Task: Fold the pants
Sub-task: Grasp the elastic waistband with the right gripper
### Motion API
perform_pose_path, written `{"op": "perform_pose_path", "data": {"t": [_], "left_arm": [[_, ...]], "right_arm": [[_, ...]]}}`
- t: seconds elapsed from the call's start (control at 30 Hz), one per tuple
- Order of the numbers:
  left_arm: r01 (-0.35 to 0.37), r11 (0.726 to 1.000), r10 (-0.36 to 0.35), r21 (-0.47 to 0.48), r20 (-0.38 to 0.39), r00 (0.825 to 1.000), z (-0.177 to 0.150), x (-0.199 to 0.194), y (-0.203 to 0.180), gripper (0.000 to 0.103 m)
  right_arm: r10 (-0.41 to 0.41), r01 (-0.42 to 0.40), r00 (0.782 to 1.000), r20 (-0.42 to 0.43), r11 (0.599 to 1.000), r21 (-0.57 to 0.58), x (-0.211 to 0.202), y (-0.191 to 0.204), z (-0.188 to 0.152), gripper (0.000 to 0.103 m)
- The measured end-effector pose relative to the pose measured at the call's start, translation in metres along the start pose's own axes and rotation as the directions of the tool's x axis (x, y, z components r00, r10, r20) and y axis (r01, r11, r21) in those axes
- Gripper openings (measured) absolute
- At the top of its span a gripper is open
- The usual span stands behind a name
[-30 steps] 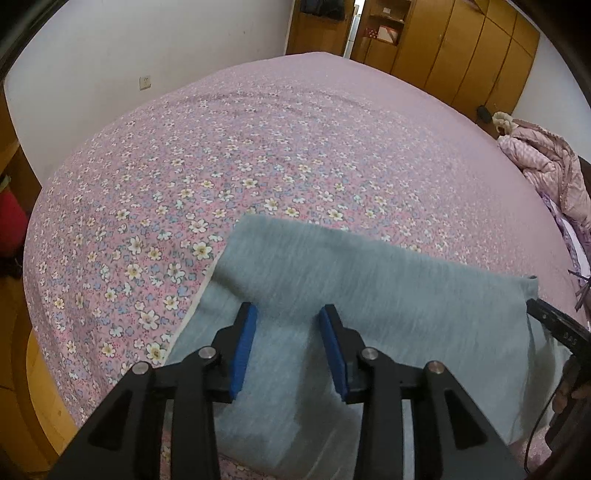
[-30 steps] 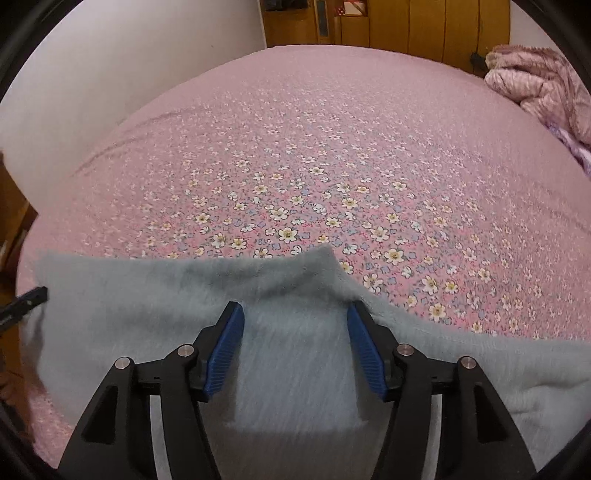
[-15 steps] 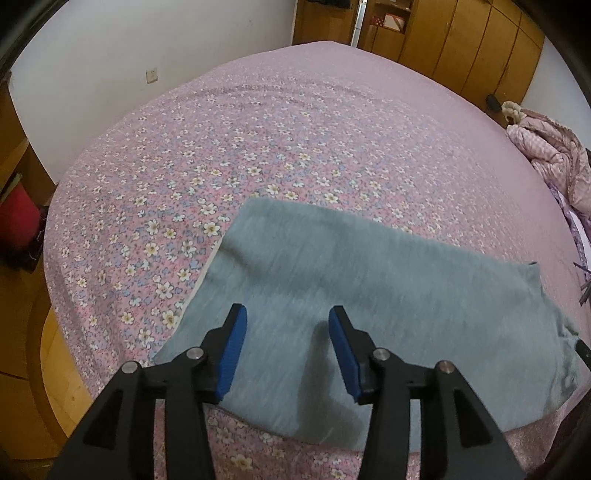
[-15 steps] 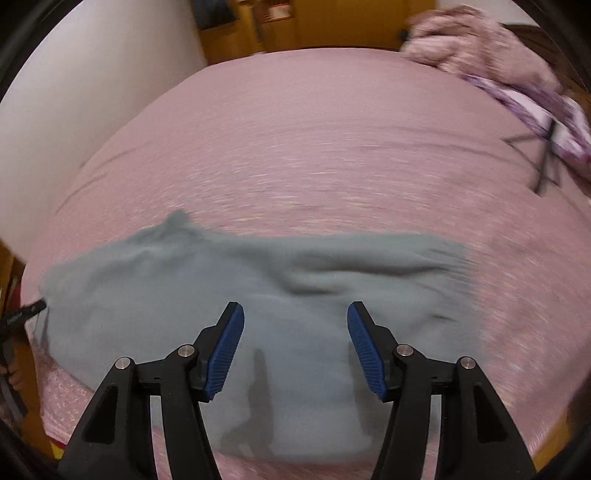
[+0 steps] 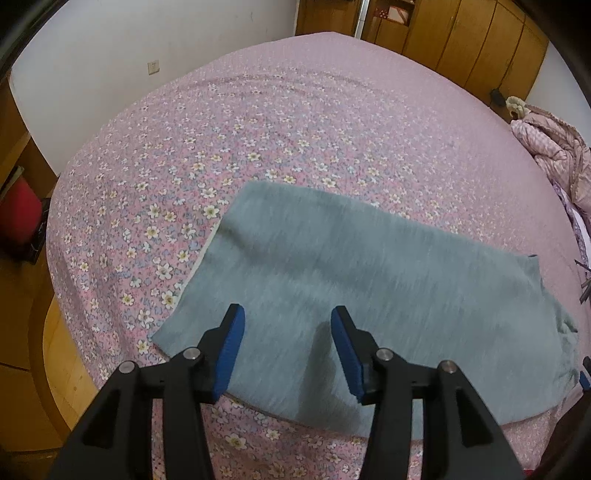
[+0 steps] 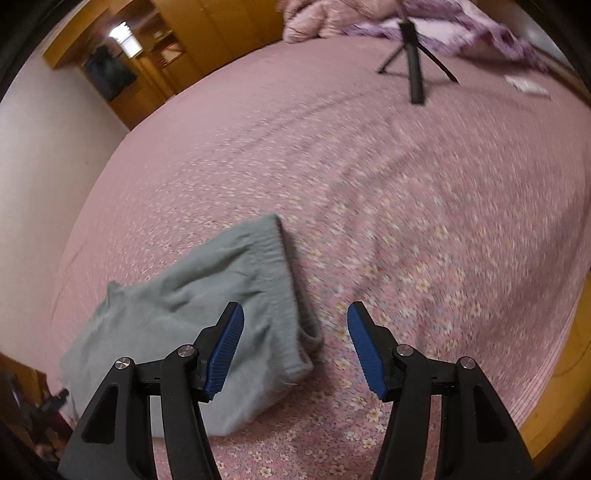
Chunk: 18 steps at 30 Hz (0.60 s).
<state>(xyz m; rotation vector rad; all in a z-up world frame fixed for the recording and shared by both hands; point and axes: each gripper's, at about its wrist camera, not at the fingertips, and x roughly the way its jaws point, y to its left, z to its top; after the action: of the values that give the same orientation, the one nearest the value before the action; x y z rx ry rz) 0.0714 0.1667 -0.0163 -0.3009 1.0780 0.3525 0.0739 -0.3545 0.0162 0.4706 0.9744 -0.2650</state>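
The grey pants [image 5: 351, 280] lie folded on the bed [image 5: 280, 122], near its front edge, as a long flat rectangle w/ a thin pale lining visible along the left side. In the right wrist view the same pants [image 6: 207, 317] show the ribbed waistband end, which is a bit rumpled and makes a small bump at the lower right corner; this view is blurred, so fine details I cannot tell.

The left gripper [image 5: 287, 345] hangs above the near part of the pants, its blue pads wide apart, nothing between them. Whether it touches the cloth I cannot tell; its shadow falls on the fabric just below. The right gripper [image 6: 294, 349] is also spread apart and empty. Its left pad is over the waistband edge of the pants, its right pad is over the bare floral sheet, beside the garment.

Bed cover is pink w/ small white and blue flowers. At the far right of the bed there is a pink quilted jacket [image 5: 554, 147], well apart from the pants. A small black tripod [image 6: 415, 62] stands on the bed at the far side, next to purple bedding [image 6: 480, 26]. Behind the bed: white wall [image 5: 129, 55] at left, wooden wardrobes [image 5: 461, 40] at back. A red object [image 5: 18, 214] is on the floor at the left of the bed.
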Motion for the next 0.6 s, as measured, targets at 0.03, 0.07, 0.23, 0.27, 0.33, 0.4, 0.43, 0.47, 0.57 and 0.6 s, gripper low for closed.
{"op": "perform_pose_path", "data": {"t": [0.03, 0.07, 0.23, 0.27, 0.33, 0.4, 0.43, 0.47, 0.57, 0.6], "left_arm": [[-0.006, 1.000, 0.006, -0.003, 0.001, 1.000, 0.000, 0.001, 0.000, 0.052], [-0.013, 1.000, 0.013, -0.007, -0.002, 1.000, -0.001, 0.003, 0.001, 0.052], [-0.041, 0.999, 0.041, -0.009, -0.009, 0.999, -0.004, 0.011, 0.003, 0.054], [-0.042, 0.999, 0.042, -0.007, -0.007, 0.999, -0.005, 0.012, 0.003, 0.054], [-0.047, 0.999, 0.047, -0.006, -0.005, 0.999, -0.005, 0.012, 0.002, 0.055], [-0.053, 0.999, 0.053, -0.004, -0.004, 0.999, -0.006, 0.012, 0.001, 0.056], [-0.055, 0.998, 0.055, -0.002, -0.002, 0.998, -0.007, 0.012, 0.000, 0.057], [-0.056, 0.998, 0.056, -0.001, -0.001, 0.998, -0.006, 0.012, 0.001, 0.057], [-0.060, 0.998, 0.060, 0.008, -0.009, 0.998, -0.005, 0.013, 0.001, 0.058], [-0.060, 0.998, 0.060, 0.004, -0.022, 0.998, -0.003, 0.012, 0.002, 0.058]], "right_arm": [[-0.006, 0.006, 1.000, -0.003, 1.000, 0.019, 0.003, -0.005, -0.002, 0.061], [-0.008, 0.008, 1.000, -0.007, 0.999, 0.031, 0.007, -0.008, -0.004, 0.061], [0.043, -0.036, 0.997, -0.070, 0.995, 0.091, 0.036, -0.019, -0.016, 0.061], [0.043, -0.038, 0.998, -0.055, 0.995, 0.094, 0.036, -0.018, -0.018, 0.061], [0.051, -0.048, 0.998, -0.046, 0.996, 0.079, 0.035, -0.015, -0.019, 0.062], [0.076, -0.073, 0.996, -0.045, 0.994, 0.077, 0.035, -0.012, -0.020, 0.061], [0.103, -0.099, 0.994, -0.047, 0.992, 0.077, 0.036, -0.008, -0.023, 0.061], [0.133, -0.129, 0.990, -0.048, 0.988, 0.085, 0.036, -0.006, -0.024, 0.061], [0.177, -0.173, 0.984, -0.023, 0.977, 0.126, 0.041, -0.003, -0.032, 0.062], [0.177, -0.174, 0.984, -0.011, 0.976, 0.132, 0.042, -0.002, -0.035, 0.062]]}}
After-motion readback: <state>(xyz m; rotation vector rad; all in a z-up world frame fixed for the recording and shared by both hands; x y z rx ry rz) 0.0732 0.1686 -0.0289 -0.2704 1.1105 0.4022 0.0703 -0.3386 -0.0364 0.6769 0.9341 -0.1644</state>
